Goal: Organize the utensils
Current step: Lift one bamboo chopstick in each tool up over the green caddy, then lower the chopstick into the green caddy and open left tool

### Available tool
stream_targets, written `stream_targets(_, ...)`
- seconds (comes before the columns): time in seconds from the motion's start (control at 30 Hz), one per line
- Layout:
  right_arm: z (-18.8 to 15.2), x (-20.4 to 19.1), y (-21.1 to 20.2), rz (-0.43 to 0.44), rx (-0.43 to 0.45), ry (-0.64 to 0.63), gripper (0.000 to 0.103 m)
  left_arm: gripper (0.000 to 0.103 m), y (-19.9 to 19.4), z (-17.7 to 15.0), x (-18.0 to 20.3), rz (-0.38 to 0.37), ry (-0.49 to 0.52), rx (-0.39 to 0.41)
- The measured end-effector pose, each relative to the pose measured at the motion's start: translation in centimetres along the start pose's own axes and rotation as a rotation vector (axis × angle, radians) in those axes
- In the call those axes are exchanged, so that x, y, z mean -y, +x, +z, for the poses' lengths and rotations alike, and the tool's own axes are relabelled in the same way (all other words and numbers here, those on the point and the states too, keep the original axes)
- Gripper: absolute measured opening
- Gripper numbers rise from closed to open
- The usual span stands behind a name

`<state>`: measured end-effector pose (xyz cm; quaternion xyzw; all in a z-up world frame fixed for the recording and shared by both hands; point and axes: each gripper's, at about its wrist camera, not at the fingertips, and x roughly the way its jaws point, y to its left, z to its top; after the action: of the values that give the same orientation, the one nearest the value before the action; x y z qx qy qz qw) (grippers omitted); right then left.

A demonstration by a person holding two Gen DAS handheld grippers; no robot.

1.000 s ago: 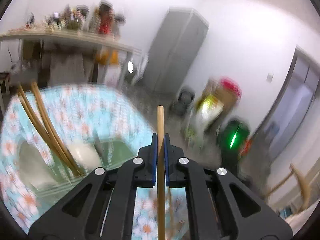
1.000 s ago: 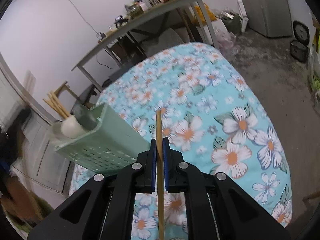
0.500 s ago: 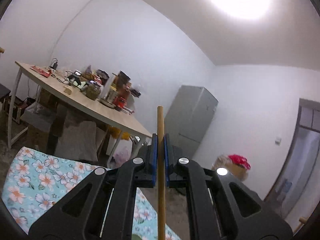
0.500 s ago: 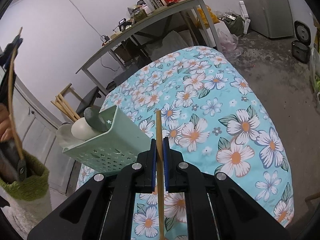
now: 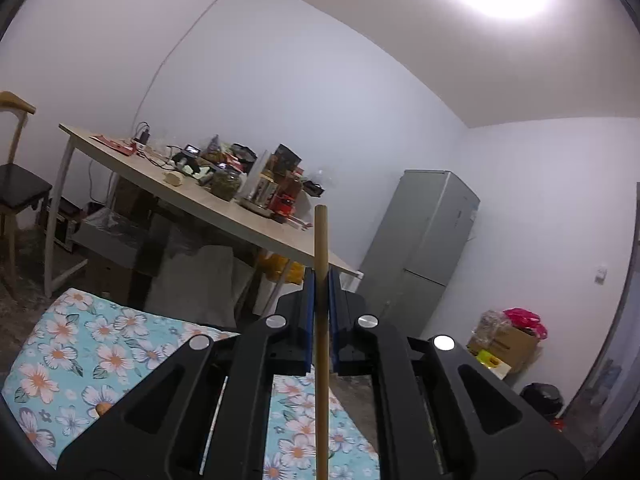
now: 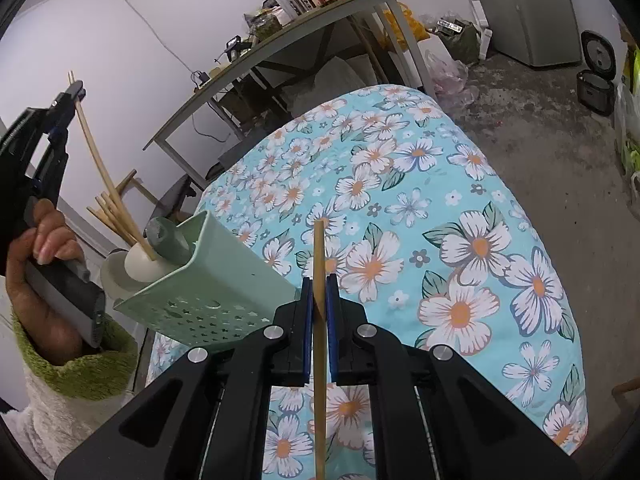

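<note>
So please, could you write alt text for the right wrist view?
The right tongs grip one wooden chopstick above a floral tablecloth. At left, the left tongs lower another chopstick into a green utensil basket.

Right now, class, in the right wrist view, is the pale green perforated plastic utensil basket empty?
No: the pale green perforated basket already holds several wooden chopsticks, a white rounded utensil and a grey-green one.

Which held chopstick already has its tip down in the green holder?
The left gripper's chopstick: its lower end sits in the green holder. The right gripper's chopstick hangs over the tablecloth.
</note>
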<state>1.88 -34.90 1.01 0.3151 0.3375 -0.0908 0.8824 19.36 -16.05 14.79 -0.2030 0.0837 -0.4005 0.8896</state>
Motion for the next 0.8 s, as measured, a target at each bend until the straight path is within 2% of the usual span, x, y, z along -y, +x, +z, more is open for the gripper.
stream_targets(0.13, 0.0, 0.2, 0.2, 0.003, -0.001, 0.002, 0.007, 0.006, -0.2, -0.9, 0.1, 0.030, 0.027, 0.011)
stream_targets(0.47, -0.2, 0.4, 0.4, 0.008, -0.004, 0.009, 0.007, 0.006, -0.2, -2.8, 0.5, 0.043, 0.065, 0.015)
stream_targets(0.8, -0.4, 0.6, 0.2, 0.002, -0.001, 0.012, 0.007, 0.006, -0.6, -4.2, 0.5, 0.051, 0.059, -0.009)
